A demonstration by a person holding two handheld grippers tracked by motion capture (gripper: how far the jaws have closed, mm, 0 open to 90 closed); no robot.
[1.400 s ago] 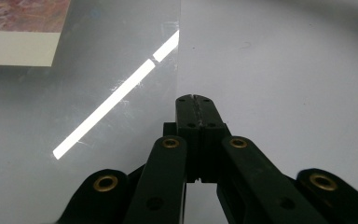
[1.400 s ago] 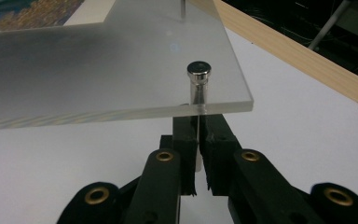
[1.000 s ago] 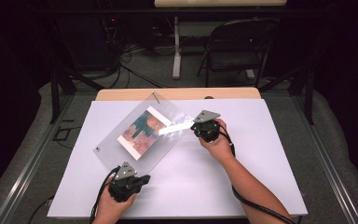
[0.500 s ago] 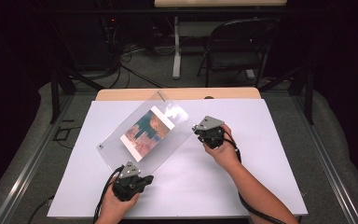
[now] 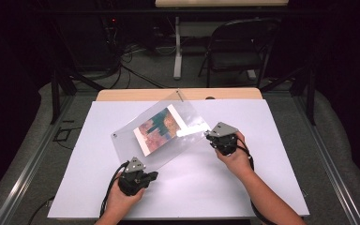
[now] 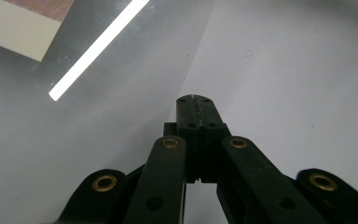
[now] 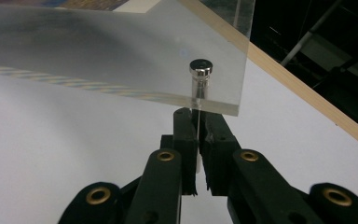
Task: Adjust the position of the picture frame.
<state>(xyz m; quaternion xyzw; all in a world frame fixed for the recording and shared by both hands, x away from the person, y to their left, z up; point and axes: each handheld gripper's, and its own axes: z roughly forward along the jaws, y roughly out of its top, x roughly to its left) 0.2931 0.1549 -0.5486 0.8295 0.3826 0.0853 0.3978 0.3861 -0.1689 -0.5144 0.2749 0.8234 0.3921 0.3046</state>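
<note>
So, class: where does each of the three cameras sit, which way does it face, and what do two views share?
High view: above the person's side, looking forward and down on the white table; both forearms, the left gripper and the right gripper show.
Left gripper view: rides the left gripper, looking along its shut jaws over the table to the clear frame.
Right gripper view: rides the right gripper, facing the frame's corner stud.
Shared: all three show the clear frame.
</note>
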